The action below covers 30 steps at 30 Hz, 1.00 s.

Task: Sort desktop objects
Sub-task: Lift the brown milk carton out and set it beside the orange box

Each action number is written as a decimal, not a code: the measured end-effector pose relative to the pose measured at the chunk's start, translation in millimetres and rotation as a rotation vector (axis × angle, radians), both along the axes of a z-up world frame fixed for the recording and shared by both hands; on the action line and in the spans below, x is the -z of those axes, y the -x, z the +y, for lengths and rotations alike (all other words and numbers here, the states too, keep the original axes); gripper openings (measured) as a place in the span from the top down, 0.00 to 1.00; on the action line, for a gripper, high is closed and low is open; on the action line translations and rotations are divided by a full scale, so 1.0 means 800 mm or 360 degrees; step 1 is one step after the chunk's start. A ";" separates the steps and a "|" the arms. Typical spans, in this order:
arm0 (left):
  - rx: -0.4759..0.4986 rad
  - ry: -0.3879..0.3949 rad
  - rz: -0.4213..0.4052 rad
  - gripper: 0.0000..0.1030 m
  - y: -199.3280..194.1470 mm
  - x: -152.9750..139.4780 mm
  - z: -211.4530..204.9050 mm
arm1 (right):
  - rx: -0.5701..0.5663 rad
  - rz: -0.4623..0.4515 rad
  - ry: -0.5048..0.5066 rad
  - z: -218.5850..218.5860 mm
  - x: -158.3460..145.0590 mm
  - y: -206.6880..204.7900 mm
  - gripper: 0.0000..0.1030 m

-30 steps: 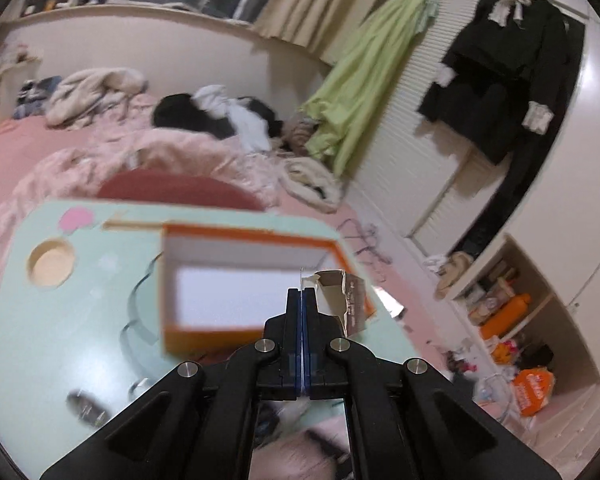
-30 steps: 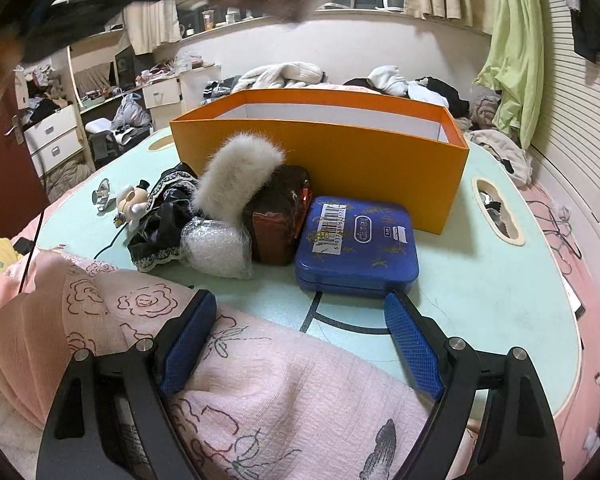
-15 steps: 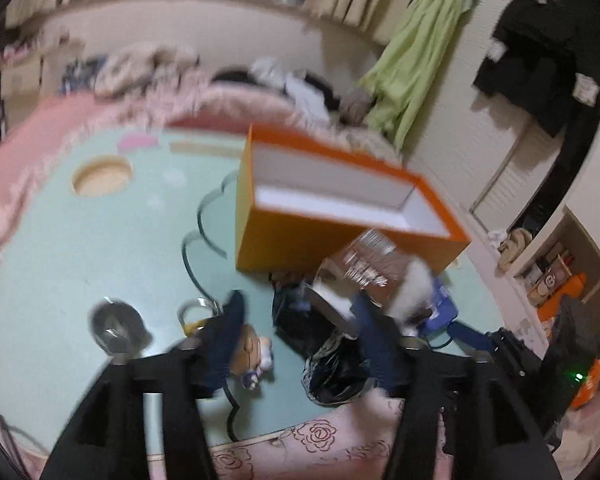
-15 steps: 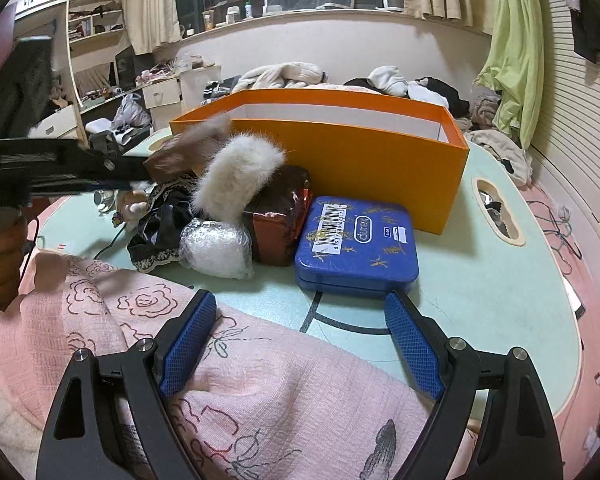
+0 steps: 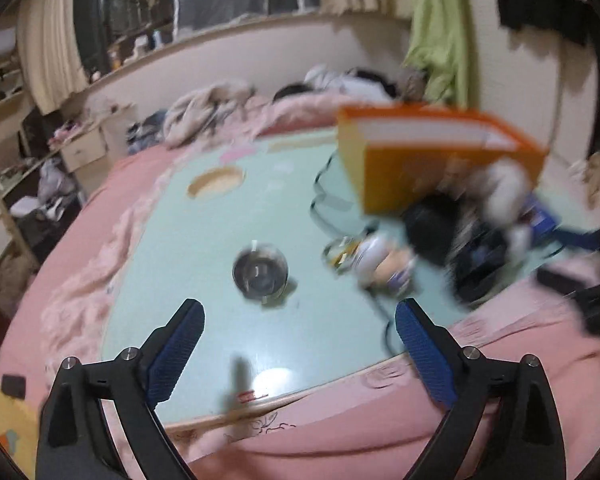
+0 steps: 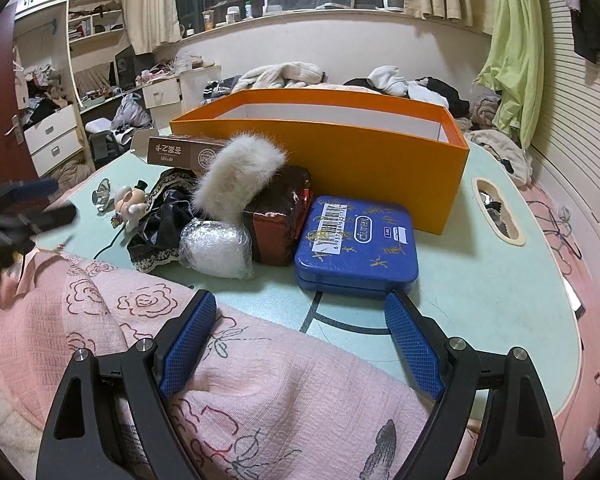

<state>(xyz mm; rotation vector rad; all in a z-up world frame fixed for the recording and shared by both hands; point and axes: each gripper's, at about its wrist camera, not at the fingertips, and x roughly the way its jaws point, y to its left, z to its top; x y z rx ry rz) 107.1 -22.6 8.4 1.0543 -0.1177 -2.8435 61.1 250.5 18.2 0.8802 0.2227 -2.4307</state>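
Note:
An open orange box [image 6: 340, 152] stands on the pale green table [image 6: 500, 280]. In front of it lie a blue tin [image 6: 356, 248], a dark red packet [image 6: 278, 220], a white fur piece [image 6: 236, 180], a bubble-wrapped lump [image 6: 216, 246], black lace cloth [image 6: 160, 220], a brown carton [image 6: 180, 152] and a small figurine [image 6: 130, 204]. My right gripper [image 6: 300, 336] is open and empty just short of the blue tin. My left gripper [image 5: 298, 332] is open and empty, short of a small metal cup [image 5: 260, 274]; the view is blurred.
A pink blanket [image 6: 180, 360] covers the table's near edge under both grippers. A thin black cable [image 5: 380, 312] runs across the table by the figurine [image 5: 384, 266]. The table has oval cut-outs [image 6: 496, 208]. A cluttered bed lies behind the box.
My left gripper opened, let go of the brown carton by the pile, and swung left and down towards the metal cup. The right gripper has not moved.

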 end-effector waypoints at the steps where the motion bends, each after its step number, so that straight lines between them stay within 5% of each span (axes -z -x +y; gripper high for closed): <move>1: 0.0009 -0.0036 -0.0042 0.07 0.005 0.012 -0.003 | 0.0000 0.0000 0.0000 0.000 0.000 0.000 0.16; 3: 0.0084 -0.0174 -0.0060 0.01 0.010 0.019 -0.012 | 0.0000 -0.0002 0.0000 0.000 0.000 0.000 0.16; 18: 0.0114 -0.0173 -0.0045 0.00 0.002 0.021 -0.020 | 0.0016 -0.0044 -0.0002 -0.004 -0.008 0.003 0.16; 21: 0.0113 -0.0173 -0.0047 0.00 0.001 0.021 -0.021 | 0.0027 0.0019 0.0202 0.002 -0.048 0.014 0.15; 24: 0.0113 -0.0173 -0.0046 0.00 0.002 0.021 -0.020 | 0.0094 0.0112 0.0213 -0.019 -0.097 0.036 0.15; 30: 0.0114 -0.0174 -0.0045 0.00 0.001 0.020 -0.021 | 0.0249 -0.0134 0.0041 -0.074 -0.109 0.125 0.15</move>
